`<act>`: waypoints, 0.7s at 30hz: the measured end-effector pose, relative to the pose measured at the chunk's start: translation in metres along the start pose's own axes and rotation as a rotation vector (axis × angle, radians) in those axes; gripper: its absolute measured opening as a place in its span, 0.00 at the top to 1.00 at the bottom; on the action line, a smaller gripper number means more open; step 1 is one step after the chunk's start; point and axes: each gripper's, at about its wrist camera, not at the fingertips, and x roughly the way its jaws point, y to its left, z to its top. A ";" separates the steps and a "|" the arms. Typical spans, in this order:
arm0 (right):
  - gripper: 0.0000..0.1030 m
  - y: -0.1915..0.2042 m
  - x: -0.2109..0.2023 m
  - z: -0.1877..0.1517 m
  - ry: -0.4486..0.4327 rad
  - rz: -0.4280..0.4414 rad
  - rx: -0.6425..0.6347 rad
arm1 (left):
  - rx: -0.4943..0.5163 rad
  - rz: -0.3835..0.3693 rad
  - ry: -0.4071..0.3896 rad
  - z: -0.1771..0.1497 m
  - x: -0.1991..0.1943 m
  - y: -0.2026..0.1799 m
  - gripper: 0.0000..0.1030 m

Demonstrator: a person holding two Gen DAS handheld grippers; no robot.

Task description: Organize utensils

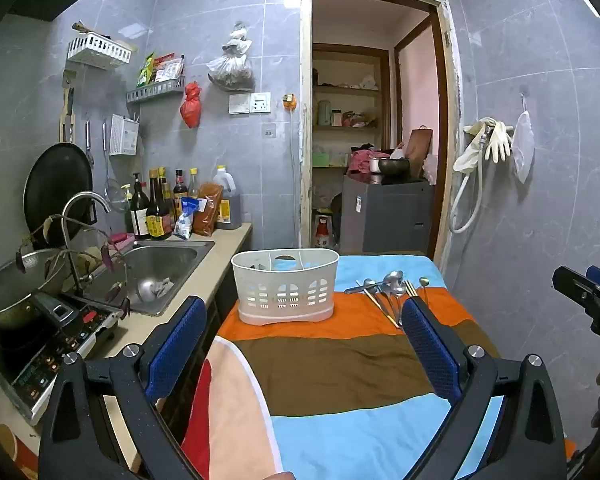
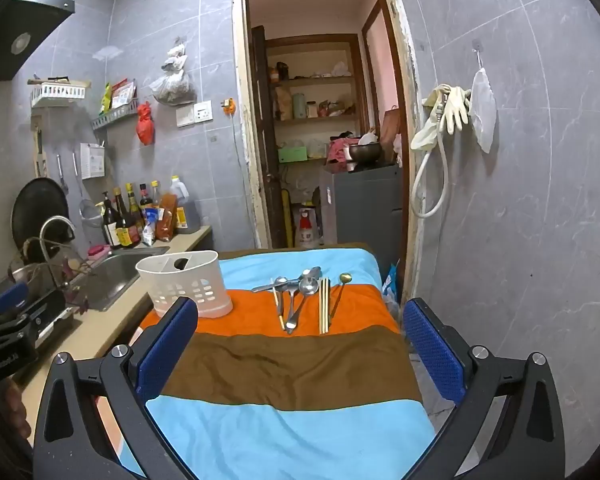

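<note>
A white slotted utensil basket (image 1: 286, 286) (image 2: 186, 284) stands upright on the orange stripe of a striped cloth (image 1: 332, 372) (image 2: 284, 364). To its right lie several utensils (image 1: 388, 288) (image 2: 300, 294): steel spoons, a pair of chopsticks (image 2: 324, 306) and a gold-headed spoon (image 2: 342, 290). My left gripper (image 1: 304, 338) hangs open over the cloth's near part, well short of the basket. My right gripper (image 2: 300, 338) is open too, nothing between its pads, short of the utensils. Its black tip (image 1: 588, 300) shows at the left wrist view's right edge.
Left of the cloth runs a counter with a steel sink (image 1: 156, 268) (image 2: 112, 276), a tap (image 1: 84, 208), sauce bottles (image 1: 160, 208) (image 2: 128, 216) and an induction cooker (image 1: 48, 340). A tiled wall (image 2: 520, 220) closes the right side. A doorway (image 1: 376, 120) lies behind.
</note>
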 end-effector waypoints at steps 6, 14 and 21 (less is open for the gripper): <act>0.00 0.000 0.001 0.000 0.005 0.001 0.002 | -0.012 0.003 -0.003 0.000 -0.003 -0.001 0.07; 0.00 0.000 0.002 0.000 0.009 -0.002 0.001 | -0.019 -0.007 0.008 -0.002 0.000 0.003 0.07; 0.00 0.001 0.003 0.000 0.011 -0.001 0.001 | -0.021 -0.006 0.010 -0.002 0.000 0.003 0.07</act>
